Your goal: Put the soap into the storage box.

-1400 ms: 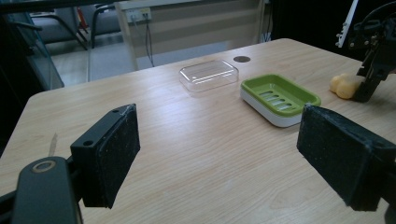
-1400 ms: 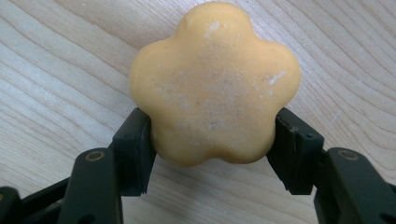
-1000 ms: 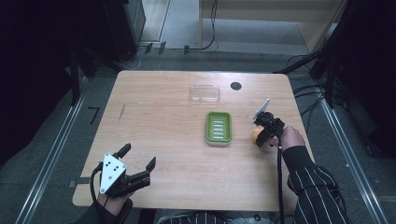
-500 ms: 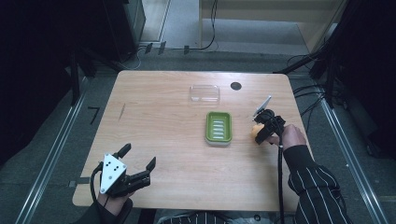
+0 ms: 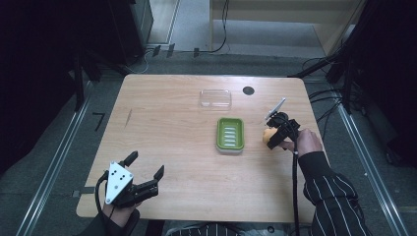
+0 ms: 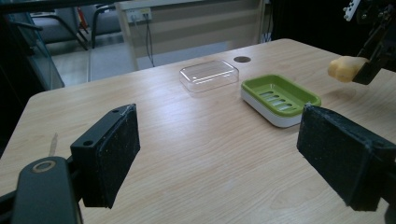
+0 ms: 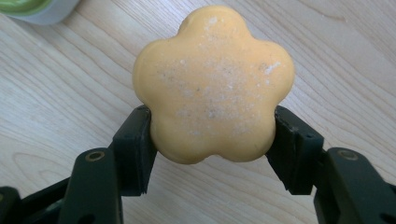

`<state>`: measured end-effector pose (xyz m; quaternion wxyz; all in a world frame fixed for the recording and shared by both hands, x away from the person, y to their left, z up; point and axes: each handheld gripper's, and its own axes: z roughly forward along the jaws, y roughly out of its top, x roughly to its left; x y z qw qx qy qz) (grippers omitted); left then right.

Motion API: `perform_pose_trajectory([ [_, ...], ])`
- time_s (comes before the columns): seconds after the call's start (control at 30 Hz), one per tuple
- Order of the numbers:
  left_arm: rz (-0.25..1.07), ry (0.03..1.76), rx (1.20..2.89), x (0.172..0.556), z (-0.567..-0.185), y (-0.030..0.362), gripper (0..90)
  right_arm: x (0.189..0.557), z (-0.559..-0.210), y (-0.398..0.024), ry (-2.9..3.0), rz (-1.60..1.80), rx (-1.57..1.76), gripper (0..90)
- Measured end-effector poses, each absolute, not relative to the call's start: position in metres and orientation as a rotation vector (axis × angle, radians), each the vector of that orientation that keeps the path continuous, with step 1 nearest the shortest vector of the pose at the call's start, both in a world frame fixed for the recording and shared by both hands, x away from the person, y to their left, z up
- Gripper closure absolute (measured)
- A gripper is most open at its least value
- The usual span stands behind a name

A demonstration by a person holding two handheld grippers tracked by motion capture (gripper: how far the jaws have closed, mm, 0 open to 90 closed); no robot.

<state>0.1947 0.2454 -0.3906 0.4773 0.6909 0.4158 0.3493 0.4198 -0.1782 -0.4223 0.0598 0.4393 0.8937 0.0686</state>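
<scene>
A yellow flower-shaped soap (image 7: 214,84) sits between the jaws of my right gripper (image 7: 212,140), which is shut on it. In the high view that gripper (image 5: 273,138) holds the soap (image 5: 268,135) a little above the table, just right of the green soap dish (image 5: 230,134). The left gripper view has the soap (image 6: 344,68) hanging at the far right, beyond the dish (image 6: 279,98). My left gripper (image 5: 146,165) rests open at the table's near left corner, its pads (image 6: 112,149) wide apart with nothing between them.
A clear plastic lid (image 5: 215,98) lies behind the dish, toward the far edge. A round cable hole (image 5: 248,90) is in the wooden table (image 5: 167,128) beside it. A cable trails from my right gripper down along a striped sleeve (image 5: 329,191).
My right gripper has shifted very slightly with the soap in it. The left gripper has stayed where it was.
</scene>
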Motion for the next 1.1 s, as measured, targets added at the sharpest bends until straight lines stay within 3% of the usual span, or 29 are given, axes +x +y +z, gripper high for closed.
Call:
perform_pose_trajectory([
  [1.1, 0.853, 1.015, 1.689, 0.195, -0.391, 0.245, 13.7, 0.425, -0.407, -0.148, 2.721, 0.245, 1.213, 39.8],
])
